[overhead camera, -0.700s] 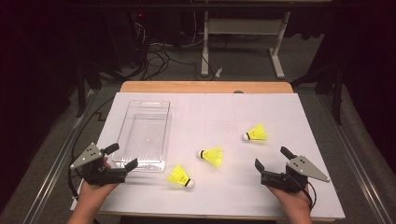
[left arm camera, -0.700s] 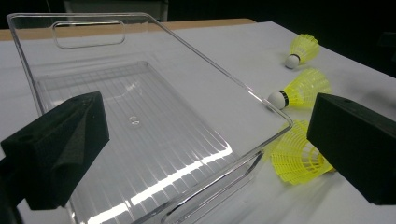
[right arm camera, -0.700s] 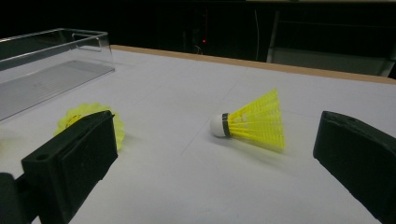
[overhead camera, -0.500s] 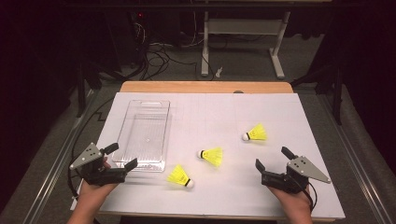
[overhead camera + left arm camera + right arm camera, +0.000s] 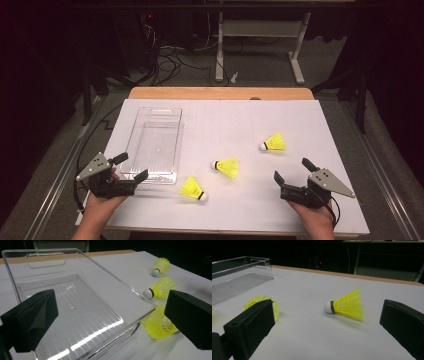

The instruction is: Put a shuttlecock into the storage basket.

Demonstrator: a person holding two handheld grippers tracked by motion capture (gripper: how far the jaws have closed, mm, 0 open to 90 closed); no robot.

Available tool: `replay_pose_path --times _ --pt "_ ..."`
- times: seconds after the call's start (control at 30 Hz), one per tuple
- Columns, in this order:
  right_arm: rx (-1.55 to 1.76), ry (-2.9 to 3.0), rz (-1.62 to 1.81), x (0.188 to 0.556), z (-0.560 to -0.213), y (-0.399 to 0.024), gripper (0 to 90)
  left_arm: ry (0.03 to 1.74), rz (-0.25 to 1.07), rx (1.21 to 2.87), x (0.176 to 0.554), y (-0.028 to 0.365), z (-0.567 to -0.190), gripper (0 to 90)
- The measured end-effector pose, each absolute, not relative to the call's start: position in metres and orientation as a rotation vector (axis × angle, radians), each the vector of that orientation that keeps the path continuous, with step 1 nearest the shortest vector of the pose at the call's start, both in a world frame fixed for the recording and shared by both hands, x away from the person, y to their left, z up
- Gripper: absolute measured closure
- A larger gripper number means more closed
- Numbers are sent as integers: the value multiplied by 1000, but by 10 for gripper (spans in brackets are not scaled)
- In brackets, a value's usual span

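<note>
Three yellow shuttlecocks lie on their sides on the white table top (image 5: 310, 120), none touched. Near one (image 5: 193, 189) sits just off the tray's front right corner; middle one (image 5: 226, 166) is mid-table; far one (image 5: 273, 143) lies to the right, closest ahead of the right gripper (image 5: 289, 176). In the right gripper view the far one (image 5: 345, 305) lies between the jaw tips, cork pointing left.

Handling, my read: very light, so any nudge will send them rolling in an arc around the cork. The mesh skirt is springy and will flex or crush under a hard pinch. The white cork is the firm part, but small and round, so likely slippery. Best grip looks like the dark band where cork meets skirt, or a gentle pinch across the skirt.

Clear tray (image 5: 155, 145) at left is empty, rigid plastic with a raised rim; shuttlecocks would have to be lifted over it.

Left gripper (image 5: 129, 167) hovers at the tray's near edge, jaws spread apart, nothing between them. Right gripper's jaws are also spread wide and empty.
</note>
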State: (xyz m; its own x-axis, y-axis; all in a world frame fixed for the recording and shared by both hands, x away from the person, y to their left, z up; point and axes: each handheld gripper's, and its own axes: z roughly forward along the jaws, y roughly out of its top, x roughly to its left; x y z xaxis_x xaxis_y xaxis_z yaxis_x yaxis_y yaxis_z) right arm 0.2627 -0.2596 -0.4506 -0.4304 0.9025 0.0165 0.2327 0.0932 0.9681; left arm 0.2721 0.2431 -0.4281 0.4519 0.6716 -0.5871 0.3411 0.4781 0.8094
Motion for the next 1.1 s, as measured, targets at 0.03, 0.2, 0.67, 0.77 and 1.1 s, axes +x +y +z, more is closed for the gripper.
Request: replay_pose_path --times 0.03,0.2,0.67,0.77,1.1 --pt "1120 1753 1370 263 -451 -259 1 1137 268 1111 272 243 -428 2" --pt "1114 1759 1375 264 -451 -257 0 1140 263 1108 272 244 -428 2" --pt "1120 1769 1366 265 -452 -257 0 1155 304 1095 274 263 -426 2" --pt "1122 1770 1364 266 -453 -257 0 1166 315 1083 275 271 -426 2" --pt "1130 1767 1360 266 -453 -259 1 1205 374 1025 272 302 -425 2"
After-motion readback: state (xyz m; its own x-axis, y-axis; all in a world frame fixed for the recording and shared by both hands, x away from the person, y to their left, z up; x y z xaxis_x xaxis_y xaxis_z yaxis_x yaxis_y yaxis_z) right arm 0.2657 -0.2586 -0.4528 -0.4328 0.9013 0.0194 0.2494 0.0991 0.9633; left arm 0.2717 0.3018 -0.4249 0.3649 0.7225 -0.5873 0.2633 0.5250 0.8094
